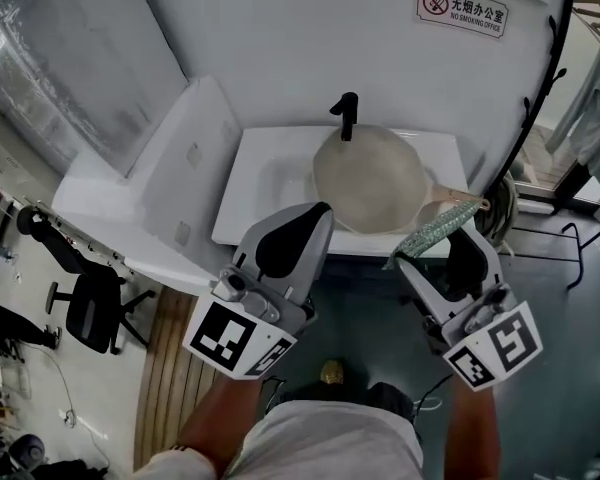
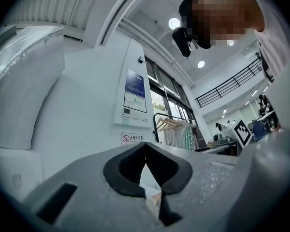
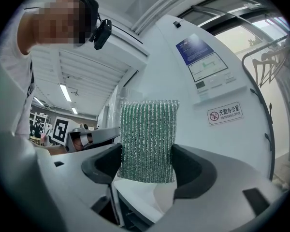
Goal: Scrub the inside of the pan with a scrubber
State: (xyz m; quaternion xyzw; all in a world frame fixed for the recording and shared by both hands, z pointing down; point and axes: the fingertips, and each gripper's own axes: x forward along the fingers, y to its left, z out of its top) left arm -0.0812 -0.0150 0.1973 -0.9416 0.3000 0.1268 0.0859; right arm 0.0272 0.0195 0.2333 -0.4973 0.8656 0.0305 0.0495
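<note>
Pan [image 1: 370, 178] lying in white sink [image 1: 268, 188], right claw [image 3: 147, 166] clamped on upright green scrubber [image 3: 149, 134], left claw [image 2: 146, 151] closed together, empty

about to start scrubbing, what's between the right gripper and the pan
Head view: only the green scrubber, clamped in the right gripper, spans that stretch, its tip near the pan's handle above the sink's front rim. Nothing else in the way.

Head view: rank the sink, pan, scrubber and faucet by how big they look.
1. sink
2. pan
3. scrubber, though it sits nearer the camera, which inflates it
4. faucet
</note>
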